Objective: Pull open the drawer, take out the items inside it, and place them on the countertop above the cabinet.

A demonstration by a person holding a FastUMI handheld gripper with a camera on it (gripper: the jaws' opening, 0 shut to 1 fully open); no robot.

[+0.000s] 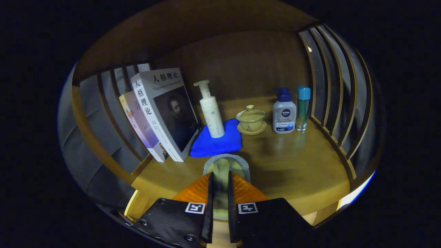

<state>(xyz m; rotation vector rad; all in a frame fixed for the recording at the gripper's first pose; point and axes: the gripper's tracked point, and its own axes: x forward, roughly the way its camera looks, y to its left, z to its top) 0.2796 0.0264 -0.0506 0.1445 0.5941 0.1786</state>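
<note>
Clamped between the two fingers of the hand-held gripper (220, 193), a pale, rounded item (224, 167) with a grey rim is held above the glossy wooden tabletop (293, 165). Slatted wooden sides (330, 89) and a plain wooden back panel enclose the surface. Just beyond the item, one soft blue cloth (215, 143) is spread, with one white pump bottle (211, 110) standing on it. Left of the cloth, two books (162, 113) are leaned. Right of it are seen one lidded ceramic cup (251, 120) on a saucer, one white pump bottle with a blue cap (284, 112) and one slim clear bottle (303, 108).
</note>
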